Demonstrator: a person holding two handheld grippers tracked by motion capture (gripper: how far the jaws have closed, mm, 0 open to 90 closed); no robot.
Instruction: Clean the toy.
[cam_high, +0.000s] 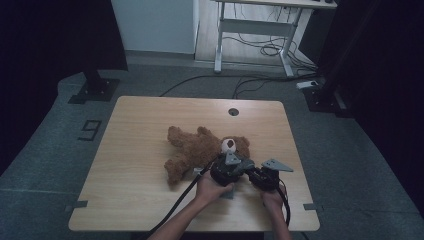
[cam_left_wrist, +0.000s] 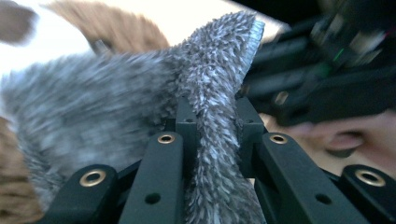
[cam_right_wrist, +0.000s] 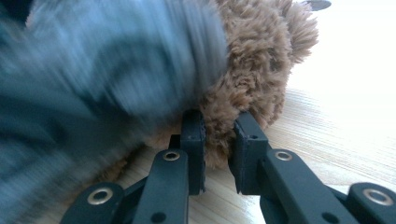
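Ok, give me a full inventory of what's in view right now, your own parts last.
teddy bear: one, brown with a pale muzzle, lying mid-table, head toward the grippers
grey fleece cloth: one, grey and fluffy, against the bear
table: one, light wood, with a round cable hole near the far edge
desk frame: one, white, on the floor beyond the table, cables under it
left gripper: one, black, jaws closed on a fold of the cloth
right gripper: one, black, jaws closed on the bear's brown fur
hands: two, at the table's near edge
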